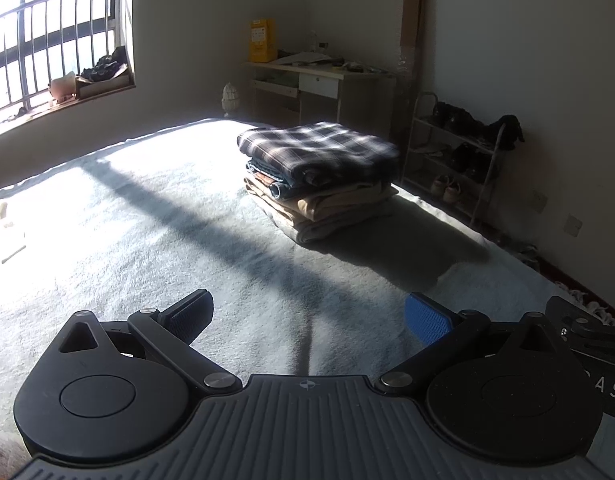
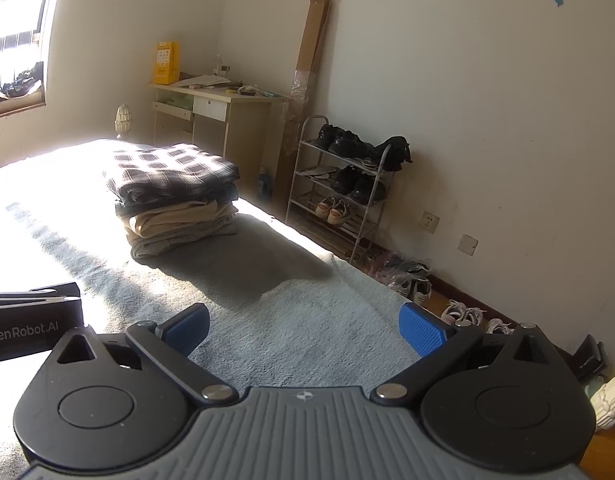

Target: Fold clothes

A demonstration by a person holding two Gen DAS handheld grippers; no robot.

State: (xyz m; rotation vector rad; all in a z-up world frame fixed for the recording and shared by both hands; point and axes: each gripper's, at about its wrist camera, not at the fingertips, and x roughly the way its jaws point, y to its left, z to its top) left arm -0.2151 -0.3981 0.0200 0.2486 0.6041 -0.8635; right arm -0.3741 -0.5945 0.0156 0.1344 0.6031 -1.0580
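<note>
Both grippers hung spread and empty over the bed [image 1: 147, 220]: the left gripper [image 1: 309, 318] and the right gripper [image 2: 303, 330]. The stack [image 1: 319, 176] of folded clothes, a plaid piece on top, sat well ahead by the bed's far right edge. Only the left view showed the barred window [image 1: 55, 36]; only the right view showed loose shoes [image 2: 415, 280] on the floor.

Left of the right claw [image 2: 303, 330], a black casing [image 2: 33, 322] reads "GenRobot.AI". Right of the left claw [image 1: 309, 318], a black casing [image 1: 603, 364] shows only "A S".
</note>
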